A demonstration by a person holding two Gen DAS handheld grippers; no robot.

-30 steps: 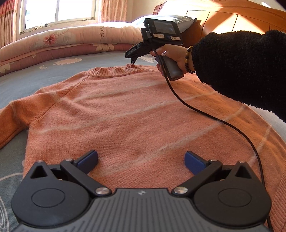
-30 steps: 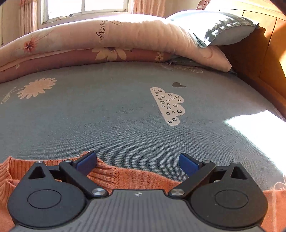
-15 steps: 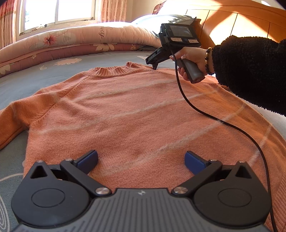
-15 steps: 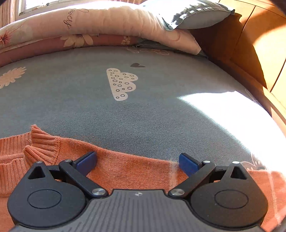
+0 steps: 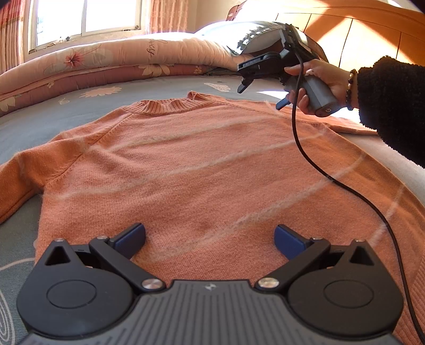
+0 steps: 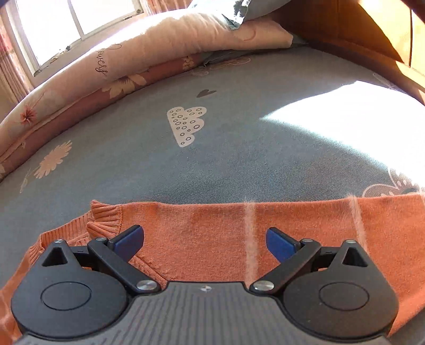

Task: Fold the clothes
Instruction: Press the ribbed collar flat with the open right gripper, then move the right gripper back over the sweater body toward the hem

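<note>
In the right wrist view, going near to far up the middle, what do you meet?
right gripper, open → orange sweater → grey bedsheet with its cloud print → floral quilt → window.

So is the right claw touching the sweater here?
Apart. In the left wrist view the right claw hangs above the sweater, with grey bedsheet visible beneath its tips.

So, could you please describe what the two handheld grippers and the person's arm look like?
Each gripper, left gripper and right gripper, has black linkage arms, blue finger pads, silver pivot screws and a ribbed grey body. The right one has a grey handle and black cable. The person wears a fuzzy black sleeve and beaded bracelet.
</note>
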